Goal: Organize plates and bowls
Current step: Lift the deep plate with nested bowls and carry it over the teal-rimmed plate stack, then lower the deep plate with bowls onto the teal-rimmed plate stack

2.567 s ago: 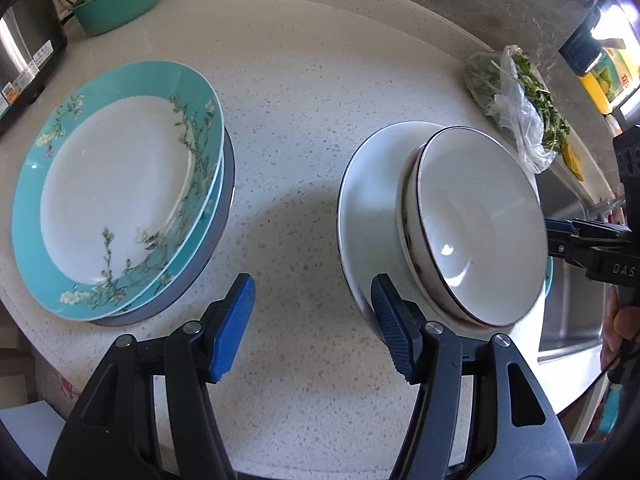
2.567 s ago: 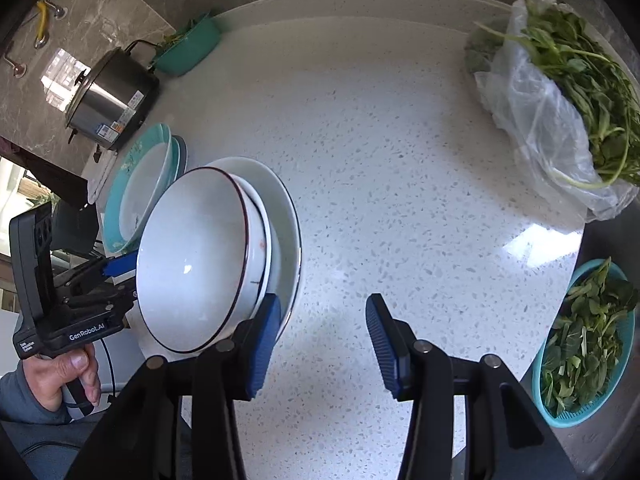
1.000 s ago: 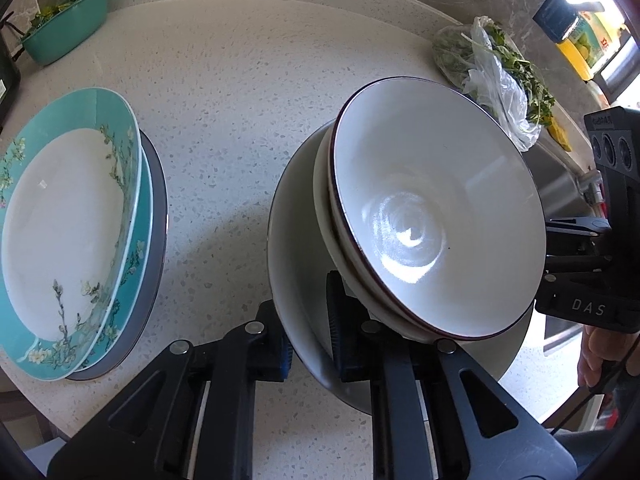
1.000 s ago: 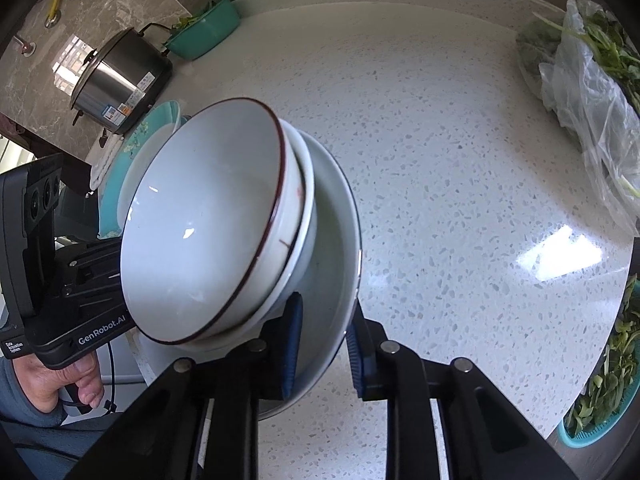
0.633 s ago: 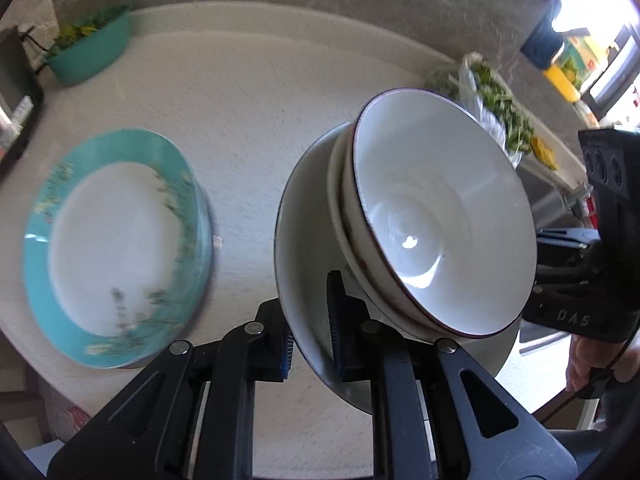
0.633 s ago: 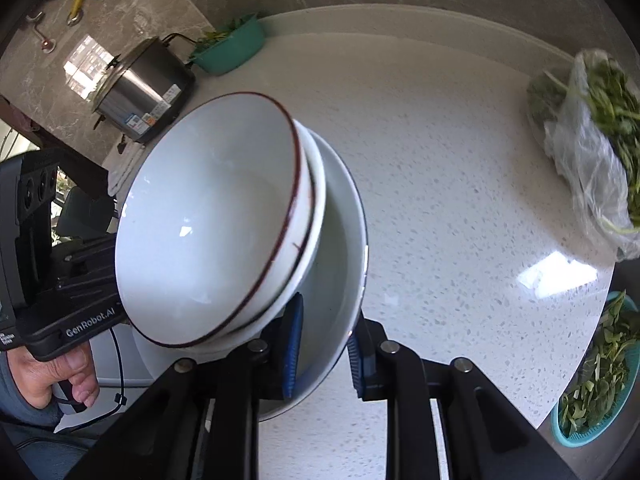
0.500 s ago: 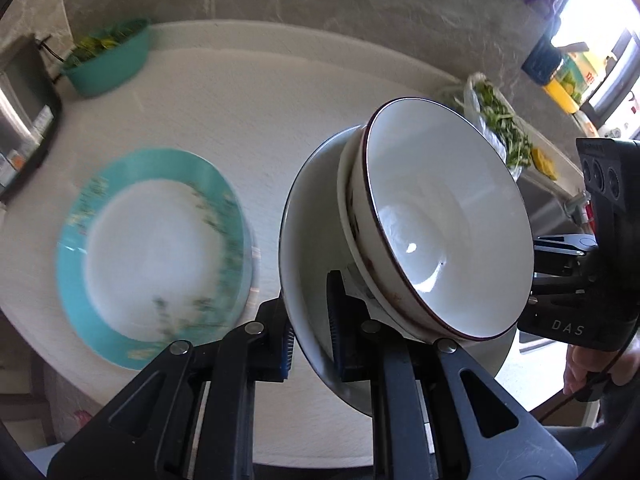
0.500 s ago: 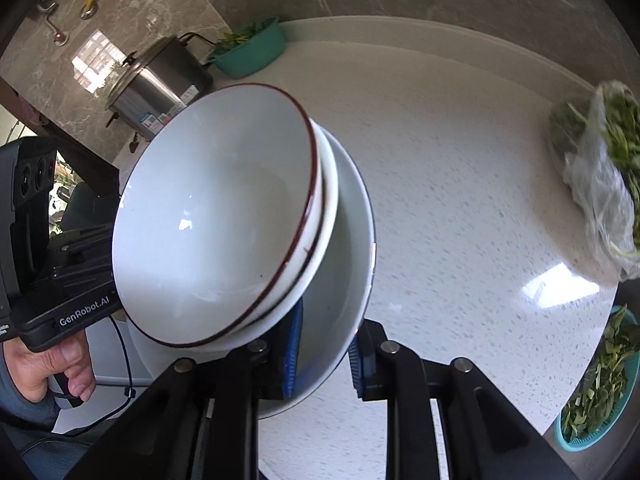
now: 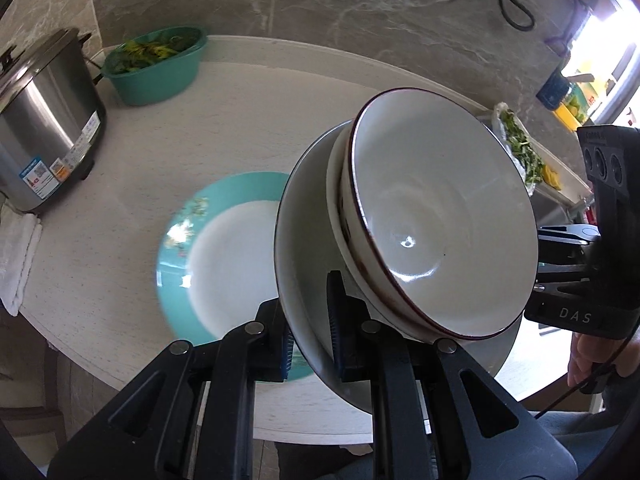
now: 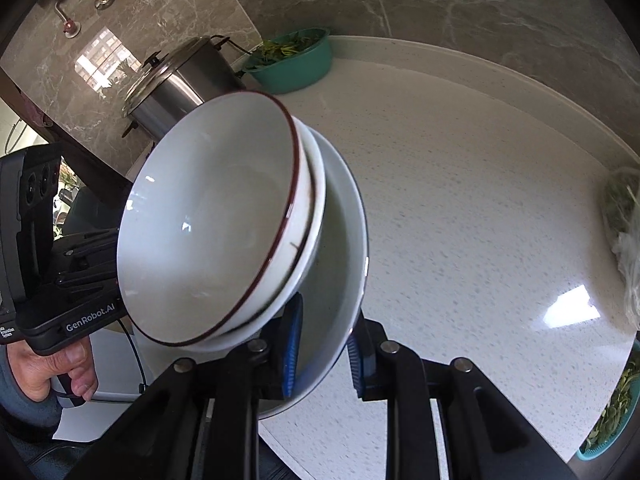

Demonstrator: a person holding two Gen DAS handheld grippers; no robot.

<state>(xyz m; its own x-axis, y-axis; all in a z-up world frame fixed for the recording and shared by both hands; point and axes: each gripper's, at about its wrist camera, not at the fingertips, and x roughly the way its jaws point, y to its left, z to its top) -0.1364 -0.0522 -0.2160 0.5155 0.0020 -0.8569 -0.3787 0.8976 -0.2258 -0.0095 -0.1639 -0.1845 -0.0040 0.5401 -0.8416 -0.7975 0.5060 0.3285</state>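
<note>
A white plate (image 9: 304, 248) (image 10: 344, 272) hangs in the air, carrying two nested white bowls (image 9: 436, 216) (image 10: 216, 236) with dark red rims. My left gripper (image 9: 310, 326) is shut on the plate's near rim. My right gripper (image 10: 324, 348) is shut on the opposite rim of the same plate. The stack tilts a little. Below it, in the left wrist view, the teal flowered plates (image 9: 220, 248) lie stacked on the white speckled counter (image 9: 168, 152), partly hidden behind the lifted plate.
A steel cooker (image 9: 40, 128) (image 10: 176, 84) stands at the counter's back left, beside a teal basin of greens (image 9: 156, 64) (image 10: 292, 60). A plastic bag of greens (image 10: 620, 232) and another teal basin (image 10: 612, 412) sit at the right. A folded white cloth (image 9: 16, 252) lies by the cooker.
Both grippers closed on the white plate's rim, then lifted it with the bowls off the counter and carried it left, so it is now over the teal plates.
</note>
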